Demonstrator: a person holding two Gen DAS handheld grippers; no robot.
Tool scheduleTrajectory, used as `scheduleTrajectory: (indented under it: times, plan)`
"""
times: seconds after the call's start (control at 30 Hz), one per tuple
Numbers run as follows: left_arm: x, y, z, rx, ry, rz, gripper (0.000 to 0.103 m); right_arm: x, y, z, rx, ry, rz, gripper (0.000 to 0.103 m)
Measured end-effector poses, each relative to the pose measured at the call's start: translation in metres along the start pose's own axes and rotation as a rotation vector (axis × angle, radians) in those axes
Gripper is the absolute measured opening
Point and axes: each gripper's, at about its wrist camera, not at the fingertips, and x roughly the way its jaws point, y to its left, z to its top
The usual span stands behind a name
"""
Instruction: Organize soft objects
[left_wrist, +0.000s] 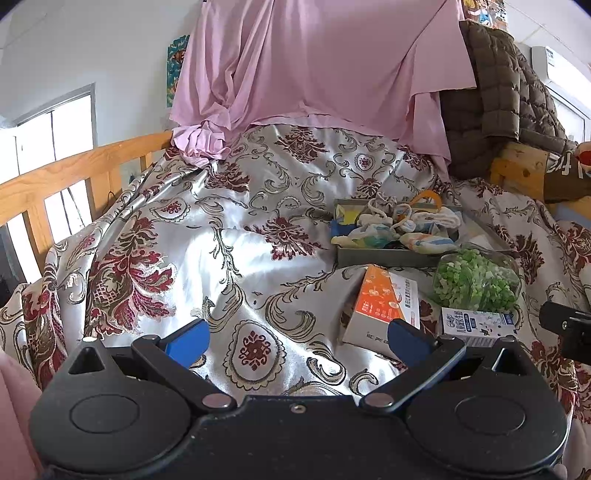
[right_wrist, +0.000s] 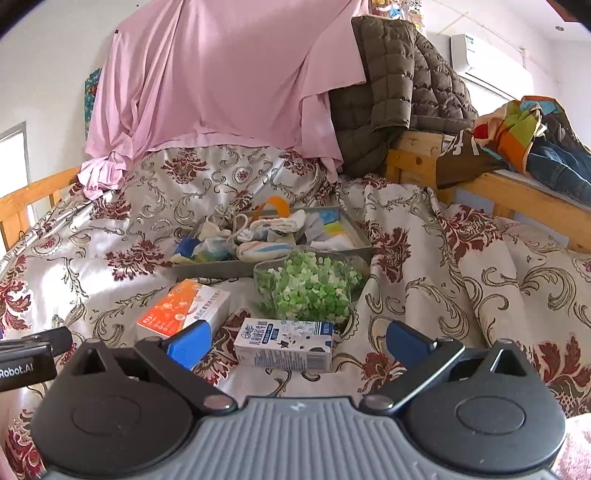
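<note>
A grey tray on the patterned bedspread holds a heap of small socks and cloths. In front of it lie an orange-and-white box, a clear bag of green bits and a small white-and-blue carton. My left gripper is open over bare bedspread, left of the orange box. My right gripper is open with the carton lying between its blue fingertips, untouched.
A pink sheet hangs at the back over the bed. A brown quilted jacket drapes a wooden frame. Wooden rails run along the left. Colourful clothes lie at right.
</note>
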Motion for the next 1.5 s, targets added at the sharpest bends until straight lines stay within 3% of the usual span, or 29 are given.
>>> scheduleTrajectory:
  times: [0.27,0.47,0.9,1.27,1.5]
  plan:
    - [0.006,-0.003,-0.002,0.028,0.039,0.017,0.102,0.013,0.009,-0.002,-0.036,0.045,-0.058,0.103]
    - [0.016,-0.006,0.000,0.045,0.076,0.021,0.102,0.024,0.016,-0.004,-0.038,0.066,-0.040,0.103]
    - [0.032,0.008,0.001,-0.094,0.071,0.068,0.102,0.035,0.015,-0.006,-0.013,0.063,-0.041,0.103]
    - [0.029,-0.005,-0.003,-0.006,0.059,0.087,0.102,0.033,0.016,-0.007,-0.023,0.062,-0.042,0.103]
    - [0.029,-0.005,-0.003,-0.010,0.062,0.089,0.102,0.034,0.015,-0.008,-0.020,0.069,-0.045,0.103]
